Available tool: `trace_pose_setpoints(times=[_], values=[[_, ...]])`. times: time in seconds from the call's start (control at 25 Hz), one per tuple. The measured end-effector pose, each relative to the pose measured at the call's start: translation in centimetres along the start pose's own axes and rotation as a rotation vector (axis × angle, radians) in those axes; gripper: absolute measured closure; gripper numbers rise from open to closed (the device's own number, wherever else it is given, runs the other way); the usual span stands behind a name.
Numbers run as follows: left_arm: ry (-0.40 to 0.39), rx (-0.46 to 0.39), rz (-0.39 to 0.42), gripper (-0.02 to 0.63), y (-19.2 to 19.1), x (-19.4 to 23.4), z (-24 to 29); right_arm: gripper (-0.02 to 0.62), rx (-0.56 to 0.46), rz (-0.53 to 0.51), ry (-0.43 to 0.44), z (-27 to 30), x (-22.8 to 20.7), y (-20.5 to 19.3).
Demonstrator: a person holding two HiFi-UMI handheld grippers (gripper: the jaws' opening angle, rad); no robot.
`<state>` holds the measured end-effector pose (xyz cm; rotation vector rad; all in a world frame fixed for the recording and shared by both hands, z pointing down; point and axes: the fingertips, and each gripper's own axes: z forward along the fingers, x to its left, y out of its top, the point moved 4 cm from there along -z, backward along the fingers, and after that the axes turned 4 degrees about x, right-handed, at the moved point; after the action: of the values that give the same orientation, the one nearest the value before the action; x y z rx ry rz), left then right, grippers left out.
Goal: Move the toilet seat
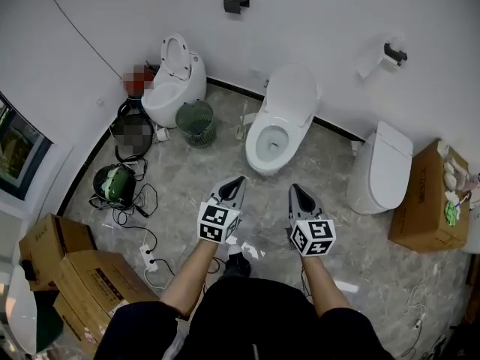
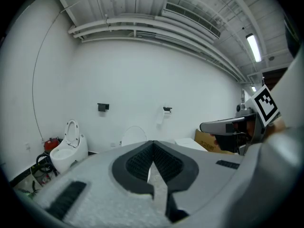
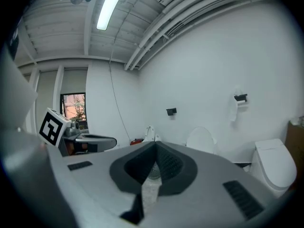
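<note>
Grey plastic left gripper [image 1: 240,178] and right gripper [image 1: 294,188] are pointing side by side over the marbled floor [image 1: 225,163], each with its jaws clenching on nothing. Just beyond them the middle toilet [image 1: 264,163] is standing open, its toilet seat [image 1: 255,142] seemingly lying flat round the bowl and its lid [image 1: 291,92] leaning up toward the white wall. A green bin [image 1: 196,122] is sitting left of it, a closed toilet [image 1: 382,167] and a box [image 1: 427,201] to its right.
</note>
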<state>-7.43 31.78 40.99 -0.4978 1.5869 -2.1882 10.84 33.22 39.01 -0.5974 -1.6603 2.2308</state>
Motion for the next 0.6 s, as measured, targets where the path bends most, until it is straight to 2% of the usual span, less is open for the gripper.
trace_pose_setpoints(times=[0.28,0.6], values=[[-0.067,0.016,-0.002,0.6,0.7,7.0,3.4,0.601,-0.005,0.026,-0.061,6.4,1.4,1.0],[-0.142,0.036,0.01,0.6,1.1,9.4,7.2,0.603,0.018,0.056,-0.134,9.7,-0.1,0.9]])
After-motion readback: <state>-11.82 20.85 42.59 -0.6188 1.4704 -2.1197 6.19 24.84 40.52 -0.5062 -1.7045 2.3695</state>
